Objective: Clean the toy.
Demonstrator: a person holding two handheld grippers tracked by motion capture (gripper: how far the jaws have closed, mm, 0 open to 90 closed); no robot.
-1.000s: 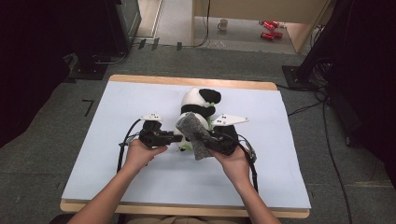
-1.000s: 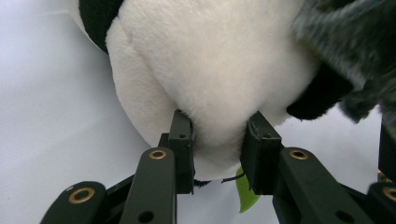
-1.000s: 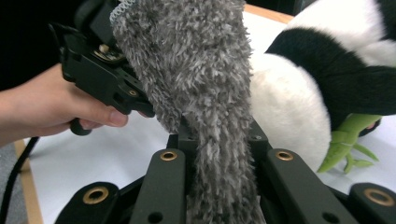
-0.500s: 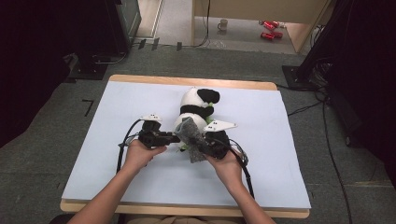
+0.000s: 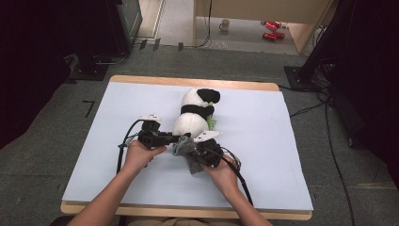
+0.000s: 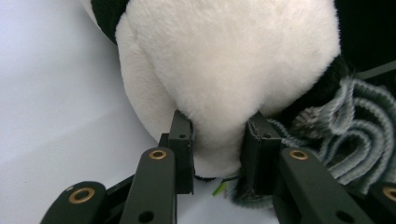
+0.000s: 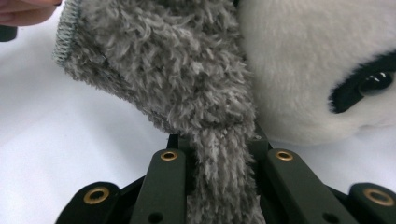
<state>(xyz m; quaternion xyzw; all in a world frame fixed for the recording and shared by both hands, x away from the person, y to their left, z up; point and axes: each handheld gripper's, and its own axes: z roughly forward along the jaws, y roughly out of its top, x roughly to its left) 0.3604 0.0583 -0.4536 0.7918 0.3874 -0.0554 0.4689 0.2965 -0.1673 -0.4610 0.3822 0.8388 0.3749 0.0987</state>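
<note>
At frame centre on the tabletop (image 5: 282,179), our left tongs (image 6: 217,154) pinched the soft, light panda (image 5: 190,123); right tongs (image 7: 219,154) clamped a limp grey sock (image 7: 187,79), perhaps best gripped at its cuff.

Wooden table (image 5: 263,86) w/ pale blue sheet (image 5: 291,155) covering nearly all its top. Plush panda (image 5: 194,115) lying directly on sheet, stretching away from both tongs toward far edge, its near end just ahead of left tong. Grey fuzzy cloth (image 5: 190,157) bunching at panda's near end, by right tong; whether it's resting on sheet: can't tell.
</note>
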